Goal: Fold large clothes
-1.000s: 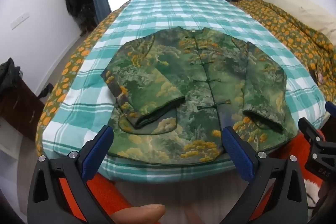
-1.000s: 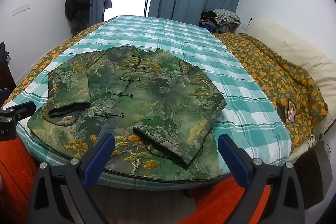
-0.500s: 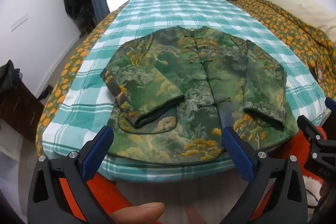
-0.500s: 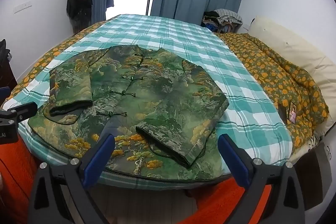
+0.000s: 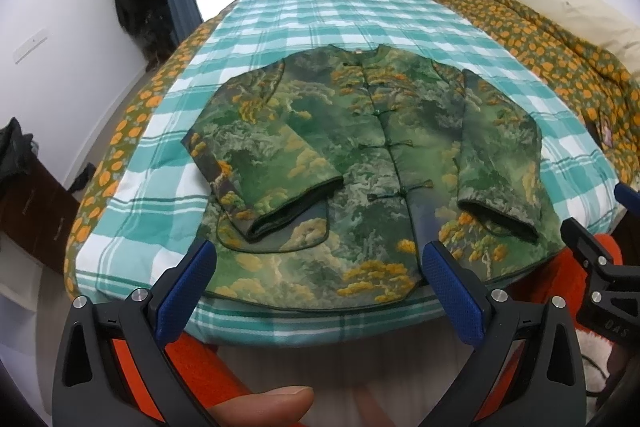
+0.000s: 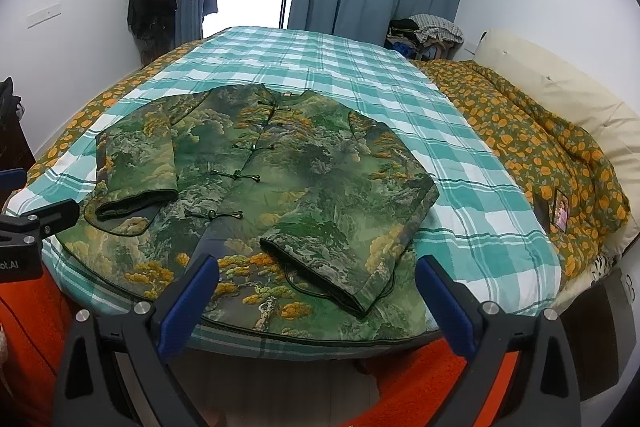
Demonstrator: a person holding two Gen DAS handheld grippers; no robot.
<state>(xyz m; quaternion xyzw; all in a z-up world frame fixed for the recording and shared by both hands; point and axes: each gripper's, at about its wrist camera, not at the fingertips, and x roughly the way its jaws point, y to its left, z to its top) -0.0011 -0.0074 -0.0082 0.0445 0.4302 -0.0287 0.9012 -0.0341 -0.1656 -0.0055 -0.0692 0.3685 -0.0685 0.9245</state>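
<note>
I see the green printed jacket [image 5: 372, 163] lying flat, front up, on the bed's teal checked blanket [image 5: 344, 15], both sleeves folded in over its front, hem at the near edge. My left gripper [image 5: 320, 279] and right gripper [image 6: 316, 287] hover off that edge, each with fingers spread wide and holding nothing.

The jacket [image 5: 372, 163] lies flat on the bed [image 5: 344, 15], near its front edge, collar toward the far edge. Both sleeves are folded in over its front. My left gripper [image 5: 320, 291] and right gripper [image 6: 316, 291] hang before that front edge, jaws apart, touching nothing.
</note>
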